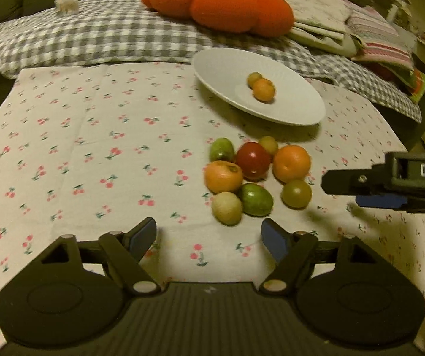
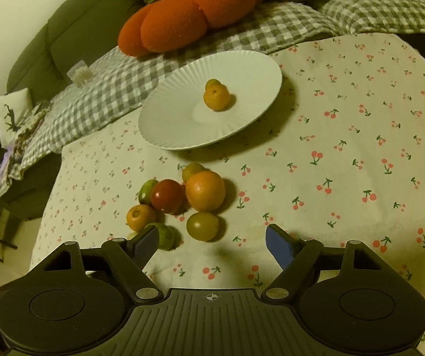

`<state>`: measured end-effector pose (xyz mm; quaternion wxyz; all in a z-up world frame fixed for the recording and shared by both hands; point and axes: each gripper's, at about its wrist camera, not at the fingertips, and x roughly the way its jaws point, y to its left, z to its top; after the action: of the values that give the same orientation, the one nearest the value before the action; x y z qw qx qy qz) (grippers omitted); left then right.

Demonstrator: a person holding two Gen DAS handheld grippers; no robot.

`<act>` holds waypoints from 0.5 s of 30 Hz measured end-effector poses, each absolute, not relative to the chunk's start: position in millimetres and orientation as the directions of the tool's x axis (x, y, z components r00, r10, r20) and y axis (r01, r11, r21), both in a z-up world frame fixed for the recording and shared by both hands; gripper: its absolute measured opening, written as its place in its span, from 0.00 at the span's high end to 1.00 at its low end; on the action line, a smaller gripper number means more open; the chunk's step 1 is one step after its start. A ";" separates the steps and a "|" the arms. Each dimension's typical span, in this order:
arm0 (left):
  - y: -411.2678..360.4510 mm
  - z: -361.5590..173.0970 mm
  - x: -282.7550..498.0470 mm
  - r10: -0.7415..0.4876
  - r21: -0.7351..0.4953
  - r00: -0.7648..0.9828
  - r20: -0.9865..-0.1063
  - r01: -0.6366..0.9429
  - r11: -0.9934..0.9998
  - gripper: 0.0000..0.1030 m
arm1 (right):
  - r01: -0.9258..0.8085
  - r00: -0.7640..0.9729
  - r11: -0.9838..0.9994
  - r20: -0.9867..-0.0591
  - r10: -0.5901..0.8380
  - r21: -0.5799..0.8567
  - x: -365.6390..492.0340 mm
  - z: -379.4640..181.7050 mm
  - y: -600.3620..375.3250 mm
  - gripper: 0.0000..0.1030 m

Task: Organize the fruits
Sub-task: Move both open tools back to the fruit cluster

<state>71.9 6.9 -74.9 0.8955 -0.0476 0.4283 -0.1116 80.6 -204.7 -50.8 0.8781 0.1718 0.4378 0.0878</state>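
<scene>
I hold both claws wide and empty: left claw [image 1: 209, 238], right claw [image 2: 211, 240]. At twelve o'clock, the touching fruit cluster [image 2: 182, 201] may scatter if nudged.

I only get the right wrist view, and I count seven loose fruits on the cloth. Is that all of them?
Observer: No, eight. The left wrist view shows a pale yellowish fruit at the pile's near edge, mostly hidden in your view.
Operator: Where is the other gripper?
Observer: The left gripper is open and empty, just short of that pale fruit.
Operator: How does mine look from outside?
Observer: The right gripper comes in from the side, its tips near the olive-green fruit.
</scene>
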 end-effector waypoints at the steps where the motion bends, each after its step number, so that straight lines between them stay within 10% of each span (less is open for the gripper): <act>1: 4.7 -76.2 73.5 -0.245 -0.183 0.605 -0.757 0.164 0.969 0.33 | -0.001 0.601 0.925 -0.739 0.303 0.379 81.3 -51.2 -204.9 0.22; 11: -7.6 -87.3 85.4 -0.252 -0.154 0.616 -0.746 0.209 0.966 0.75 | 0.007 0.594 0.923 -0.744 0.306 0.385 88.4 -56.0 -202.5 0.23; 15: -5.9 -87.5 86.8 -0.269 -0.176 0.621 -0.736 0.208 0.962 0.76 | 0.013 0.593 0.921 -0.744 0.307 0.390 92.2 -58.9 -200.6 0.24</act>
<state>86.8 -5.9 -87.5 0.8995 -0.0366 0.4147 -0.1326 92.2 -200.6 -58.9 0.8741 0.1806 0.4429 0.0842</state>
